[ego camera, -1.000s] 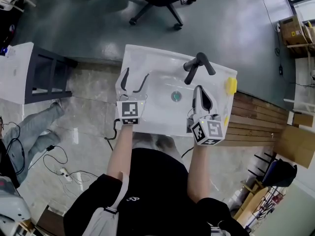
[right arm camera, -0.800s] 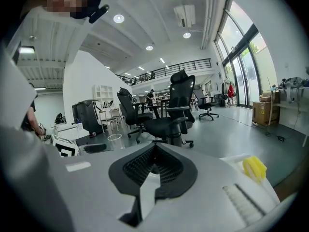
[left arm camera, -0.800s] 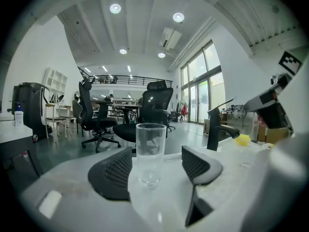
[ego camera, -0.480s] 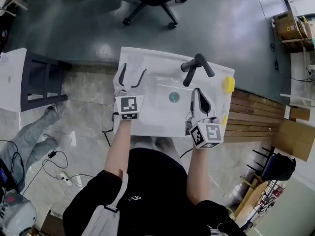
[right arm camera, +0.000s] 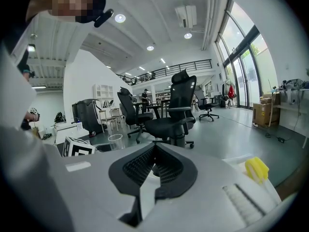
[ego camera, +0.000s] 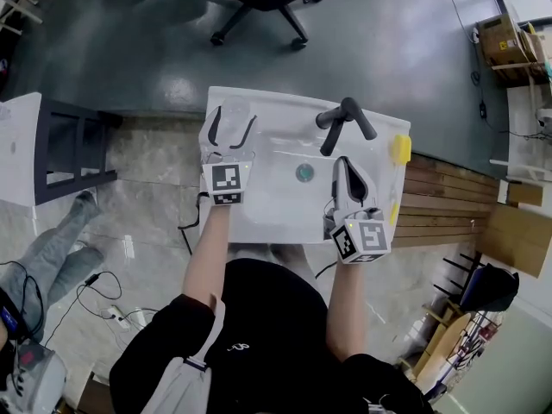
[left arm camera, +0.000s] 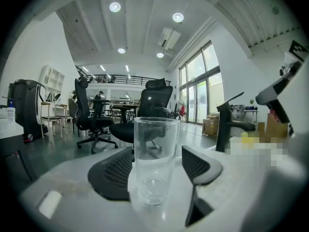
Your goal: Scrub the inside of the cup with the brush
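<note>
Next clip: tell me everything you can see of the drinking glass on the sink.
The glass is a tall, clear, straight-walled tumbler with a thicker base. It seems empty. It stands upright on the left rim of the white sink. It sits between the open jaws of the left hand-held gripper, and neither pad appears to press on it.

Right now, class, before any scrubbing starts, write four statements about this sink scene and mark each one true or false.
1. The cup stands upright between the left gripper's open jaws. True.
2. The right gripper is clamped on the cup. False: its jaws are shut with nothing between them.
3. The faucet is white. False: it is black; the sink is white.
4. A yellow item lies at the sink's right edge in the head view. True.
</note>
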